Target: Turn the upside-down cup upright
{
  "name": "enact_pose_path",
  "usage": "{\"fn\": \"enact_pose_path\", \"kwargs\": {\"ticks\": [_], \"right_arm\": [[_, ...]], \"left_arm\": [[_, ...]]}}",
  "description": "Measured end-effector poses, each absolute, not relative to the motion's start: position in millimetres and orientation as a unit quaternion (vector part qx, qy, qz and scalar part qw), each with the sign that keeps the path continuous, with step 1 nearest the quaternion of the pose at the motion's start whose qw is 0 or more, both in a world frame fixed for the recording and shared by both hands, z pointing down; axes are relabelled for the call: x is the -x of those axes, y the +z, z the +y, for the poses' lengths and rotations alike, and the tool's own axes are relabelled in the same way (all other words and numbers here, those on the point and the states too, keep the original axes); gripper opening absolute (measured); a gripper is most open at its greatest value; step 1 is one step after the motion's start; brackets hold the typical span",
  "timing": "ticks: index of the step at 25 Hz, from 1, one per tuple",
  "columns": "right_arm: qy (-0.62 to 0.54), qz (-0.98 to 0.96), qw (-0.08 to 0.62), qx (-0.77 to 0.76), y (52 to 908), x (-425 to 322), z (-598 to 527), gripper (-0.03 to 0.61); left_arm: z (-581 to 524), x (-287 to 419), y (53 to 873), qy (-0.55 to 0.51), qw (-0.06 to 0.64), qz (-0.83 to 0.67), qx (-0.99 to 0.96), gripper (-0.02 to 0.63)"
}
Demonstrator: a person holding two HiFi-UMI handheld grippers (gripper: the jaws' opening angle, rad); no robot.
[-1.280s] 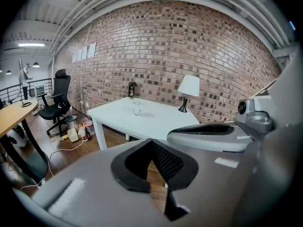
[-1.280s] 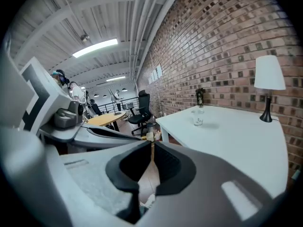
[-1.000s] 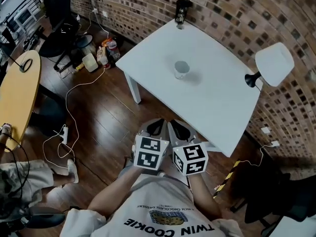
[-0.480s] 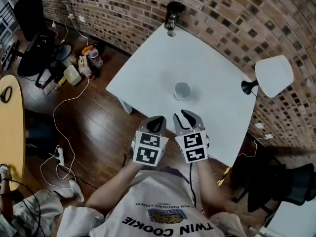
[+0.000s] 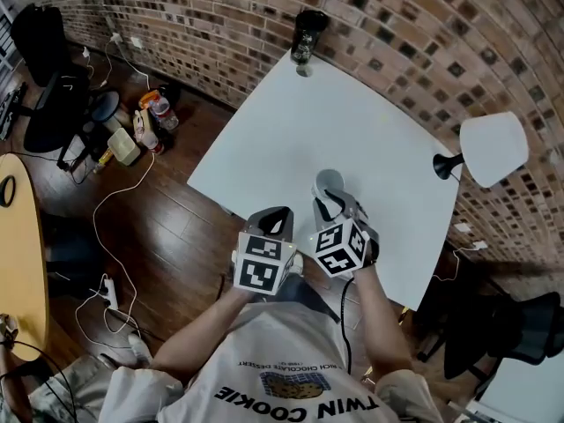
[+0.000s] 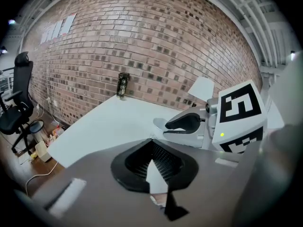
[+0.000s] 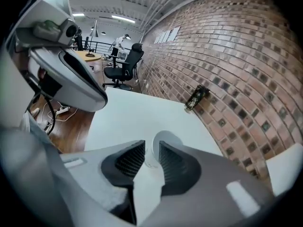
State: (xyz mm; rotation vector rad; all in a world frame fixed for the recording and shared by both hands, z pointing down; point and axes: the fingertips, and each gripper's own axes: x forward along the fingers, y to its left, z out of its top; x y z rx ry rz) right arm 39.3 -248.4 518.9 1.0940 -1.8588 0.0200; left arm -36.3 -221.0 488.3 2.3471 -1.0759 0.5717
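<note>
A small white cup (image 5: 328, 180) stands upside down, flat base up, on the white table (image 5: 291, 122). My right gripper (image 5: 331, 203) reaches it from the near side. In the right gripper view the cup (image 7: 165, 140) sits just past the fingertips, partly behind the right-hand finger. This gripper (image 7: 151, 146) is open; its jaws have just been opening and the pads press on nothing. My left gripper (image 5: 277, 215) hovers at the table's near edge, left of the right one. Its tips (image 6: 152, 141) meet with nothing held.
A black can (image 5: 307, 33) stands at the table's far corner by the brick wall. A white lamp (image 5: 492, 146) leans over the right edge. Office chairs (image 5: 53, 51), bottles (image 5: 150, 113) and cables lie on the wood floor to the left. A yellow table (image 5: 16, 236) is at far left.
Both grippers have moved forward over the table's near edge toward the cup. The right one has rolled and its jaws have parted; its tips now reach the cup.
</note>
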Motion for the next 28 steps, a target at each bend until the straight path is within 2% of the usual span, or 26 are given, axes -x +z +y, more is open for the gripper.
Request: {"fn": "enact_pose_path", "kwargs": {"ticks": [6, 7, 10, 15, 22, 28], "right_arm": [[0.036, -0.774, 0.483, -0.407, 534.9, -37.2, -256.5, 0.071], [0.043, -0.778, 0.477, -0.406, 534.7, -37.0, -257.5, 0.034], [0.08, -0.795, 0.437, -0.413, 529.0, -37.1, -258.8, 0.022], [0.195, -0.823, 0.283, -0.452, 508.5, -53.5, -259.5, 0.021], [0.423, -0.78, -0.009, -0.462, 508.9, -103.0, -257.3, 0.021], [0.49, -0.731, -0.118, -0.46, 528.7, -128.3, -248.0, 0.023]], "left_arm": [[-244.6, 25.8, 488.6, 0.203, 0.25, -0.41, -0.853, 0.003], [-248.6, 23.4, 487.0, 0.202, 0.248, -0.412, -0.853, 0.003], [-254.9, 14.3, 489.2, 0.199, 0.255, -0.413, -0.851, 0.003], [-259.7, -5.0, 493.5, 0.206, 0.258, -0.406, -0.852, 0.003], [-259.7, -30.7, 495.8, 0.216, 0.254, -0.395, -0.856, 0.003], [-256.1, -41.2, 499.7, 0.226, 0.252, -0.39, -0.857, 0.003]]}}
